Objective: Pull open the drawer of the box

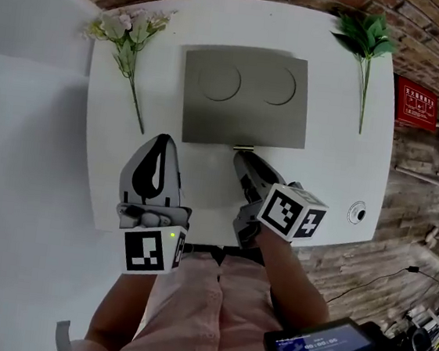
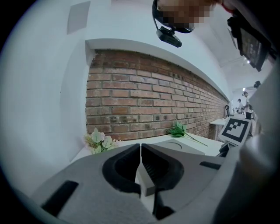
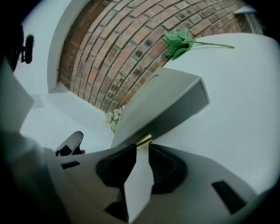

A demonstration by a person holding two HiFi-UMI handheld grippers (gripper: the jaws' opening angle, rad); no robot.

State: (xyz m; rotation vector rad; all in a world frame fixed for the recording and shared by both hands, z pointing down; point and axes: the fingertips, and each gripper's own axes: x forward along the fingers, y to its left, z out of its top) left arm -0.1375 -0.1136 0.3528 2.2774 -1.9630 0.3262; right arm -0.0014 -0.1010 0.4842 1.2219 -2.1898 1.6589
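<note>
Off to the left of my left gripper [image 1: 162,142], and farther ahead, a bunch of pale flowers [image 1: 129,36] lay on the white table [image 1: 338,169]. My left gripper itself hovered over the table's near edge with its jaws pressed together and nothing between them; its own view showed the two dark pads meeting in a thin line [image 2: 140,148]. Ahead of it and a little to its right stood the grey box [image 1: 244,95], flat on the table, with two round recesses in its lid.

The drawer [image 3: 177,114] made up the box's near face, and it sat flush with the box, not pulled out. A small brass handle [image 1: 243,147] stuck out from the middle of that face. My right gripper [image 1: 242,158] pointed straight at it, angled downward, jaws standing apart. In the right gripper view the handle [image 3: 144,140] lay just past my fingertips and in line with the gap between them, with the pads not closed on it [image 3: 141,148]. Whether a tip brushed it I could not tell.

Well to the right of my right gripper, and farther ahead, a green leafy sprig [image 1: 367,38] rested on the table, stem toward me.
</note>
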